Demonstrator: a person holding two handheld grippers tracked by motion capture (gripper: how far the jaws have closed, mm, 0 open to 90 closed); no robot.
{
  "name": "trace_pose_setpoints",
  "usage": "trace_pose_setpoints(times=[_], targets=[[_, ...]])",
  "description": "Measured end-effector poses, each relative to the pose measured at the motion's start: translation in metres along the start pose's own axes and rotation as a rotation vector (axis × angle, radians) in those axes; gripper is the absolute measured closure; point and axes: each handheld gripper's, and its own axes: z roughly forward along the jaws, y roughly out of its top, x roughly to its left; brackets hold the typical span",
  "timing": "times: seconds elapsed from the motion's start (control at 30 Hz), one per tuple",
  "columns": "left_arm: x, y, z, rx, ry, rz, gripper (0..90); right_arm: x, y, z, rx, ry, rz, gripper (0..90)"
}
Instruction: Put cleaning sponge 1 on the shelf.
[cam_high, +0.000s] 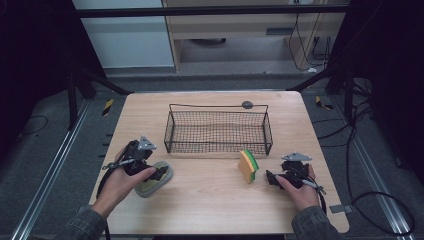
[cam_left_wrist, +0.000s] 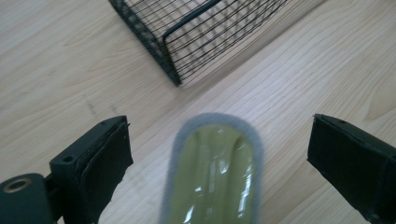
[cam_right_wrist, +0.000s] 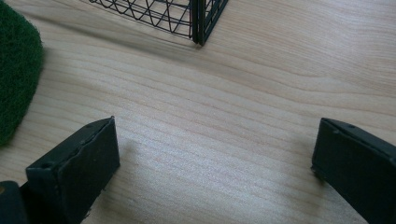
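Observation:
A grey-rimmed, olive-green oval sponge (cam_high: 156, 179) (cam_left_wrist: 214, 172) lies flat on the wooden table at the front left. My left gripper (cam_high: 161, 173) (cam_left_wrist: 219, 158) is open with one jaw on each side of the sponge, not touching it. An orange, yellow and green sponge (cam_high: 248, 165) stands on edge right of the middle; its green face (cam_right_wrist: 16, 70) shows at the left of the right gripper view. My right gripper (cam_high: 270, 178) (cam_right_wrist: 215, 163) is open over bare wood, just right of that sponge. A black wire basket (cam_high: 218, 131) (cam_left_wrist: 201, 35) (cam_right_wrist: 187, 16) stands behind both sponges.
The basket holds nothing visible. A small dark round disc (cam_high: 247, 104) sits at the basket's far rim. The table's edges (cam_high: 320, 150) drop to a grey floor with cables and black frame legs.

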Motion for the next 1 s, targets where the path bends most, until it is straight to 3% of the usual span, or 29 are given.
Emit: trace_pose_setpoints(times=[0.13,0.2,0.23,0.33,0.43,0.57,0.73,1.0], targets=[[0.005,0.003,-0.002,0.068,-0.005,0.03,5.6,0.0,0.0,0.0,0.002,0.004,-0.002,1.1],[0.004,0.005,-0.004,0.091,0.027,0.093,5.8,-0.001,0.0,-0.001,0.006,0.005,-0.002,1.3],[0.003,0.005,-0.004,0.09,0.026,0.095,6.1,-0.002,0.0,0.0,0.0,0.003,-0.017,1.6],[0.002,0.009,-0.004,0.113,0.016,0.093,7.0,-0.001,-0.001,-0.002,0.001,0.009,0.004,2.0],[0.0,0.014,-0.003,0.165,0.014,0.119,8.7,-0.001,-0.001,-0.001,0.001,0.008,0.004,2.0],[0.002,0.017,0.0,0.211,-0.025,0.09,9.1,-0.001,0.0,-0.001,0.002,0.008,0.003,2.0],[0.005,0.013,0.006,0.267,-0.038,0.094,9.2,-0.001,0.0,-0.001,-0.001,0.007,0.0,2.0],[0.007,0.008,0.007,0.318,-0.07,0.088,17.1,0.0,-0.001,-0.001,-0.002,0.008,-0.006,2.2]])
